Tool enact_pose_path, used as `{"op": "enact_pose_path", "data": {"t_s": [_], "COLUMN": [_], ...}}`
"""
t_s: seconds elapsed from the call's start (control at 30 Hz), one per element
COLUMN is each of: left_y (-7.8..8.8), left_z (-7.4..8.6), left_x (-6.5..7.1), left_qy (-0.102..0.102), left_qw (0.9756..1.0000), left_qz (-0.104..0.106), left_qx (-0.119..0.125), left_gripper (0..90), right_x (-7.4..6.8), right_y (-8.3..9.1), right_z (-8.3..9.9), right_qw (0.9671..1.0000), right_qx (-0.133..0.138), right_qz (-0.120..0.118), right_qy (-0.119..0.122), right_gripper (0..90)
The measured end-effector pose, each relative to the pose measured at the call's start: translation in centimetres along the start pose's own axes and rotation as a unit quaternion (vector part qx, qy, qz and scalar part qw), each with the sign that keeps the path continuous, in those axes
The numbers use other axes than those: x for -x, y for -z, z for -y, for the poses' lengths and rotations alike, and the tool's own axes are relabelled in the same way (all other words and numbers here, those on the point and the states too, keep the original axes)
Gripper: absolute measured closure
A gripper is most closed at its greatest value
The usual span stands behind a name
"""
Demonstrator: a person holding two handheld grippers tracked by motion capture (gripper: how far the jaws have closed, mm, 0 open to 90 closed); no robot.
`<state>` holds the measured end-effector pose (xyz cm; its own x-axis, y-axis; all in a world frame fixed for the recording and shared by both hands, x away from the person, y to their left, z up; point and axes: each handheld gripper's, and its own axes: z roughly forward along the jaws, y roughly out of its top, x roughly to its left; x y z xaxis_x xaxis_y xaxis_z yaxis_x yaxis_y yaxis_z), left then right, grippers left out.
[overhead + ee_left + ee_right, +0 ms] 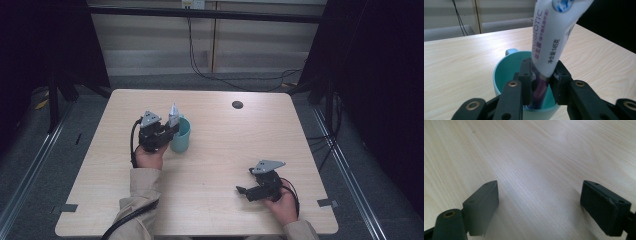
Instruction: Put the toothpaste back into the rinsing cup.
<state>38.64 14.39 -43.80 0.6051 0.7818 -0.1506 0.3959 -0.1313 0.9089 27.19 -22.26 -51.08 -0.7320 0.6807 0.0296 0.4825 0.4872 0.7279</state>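
Left hand-held gripper (541, 82) clamped; right (554, 205) agape.

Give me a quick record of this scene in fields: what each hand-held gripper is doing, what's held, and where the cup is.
left hand-held gripper: shut on the toothpaste tube, over the cup
toothpaste tube: white, roughly upright, lower end down inside the cup
cup: teal, with a handle, standing upright left of the table's middle
right hand-held gripper: jaws wide apart, nothing between them, low over bare wood
table: light wood, dark round hole near the far edge
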Motion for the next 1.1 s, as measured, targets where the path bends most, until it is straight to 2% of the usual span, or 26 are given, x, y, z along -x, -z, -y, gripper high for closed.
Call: {"op": "enact_pose_path", "data": {"t_s": [0.17,0.37,0.57,0.87,1.1], "left_y": [0.5,0.9,1.1,1.2,1.2], "left_z": [0.2,0.5,0.3,0.2,0.1], "left_x": [-0.1,0.2,0.0,-0.2,-0.3], "left_qy": [0.001,-0.009,-0.003,-0.006,-0.007], "left_qw": [1.0000,0.9999,0.9999,0.9997,0.9996], "left_qz": [-0.001,-0.002,-0.005,-0.005,-0.008], "left_qx": [-0.006,-0.014,-0.016,-0.023,-0.027], "left_gripper": [72.7,71.7,72.0,70.6,62.4], "right_x": [0.0,0.0,0.0,0.0,0.0], "right_y": [0.0,0.0,0.0,0.0,0.0], "right_z": [0.0,0.0,0.0,0.0,0.0], "right_qw": [1.0000,1.0000,1.0000,1.0000,1.0000], "right_qx": [0.000,0.000,0.000,0.000,0.000], "right_qz": [0.000,0.000,0.000,0.000,0.000], "right_qy": [0.000,0.000,0.000,0.000,0.000], "right_gripper": [14.6,14.6,14.6,14.7,14.6]}}
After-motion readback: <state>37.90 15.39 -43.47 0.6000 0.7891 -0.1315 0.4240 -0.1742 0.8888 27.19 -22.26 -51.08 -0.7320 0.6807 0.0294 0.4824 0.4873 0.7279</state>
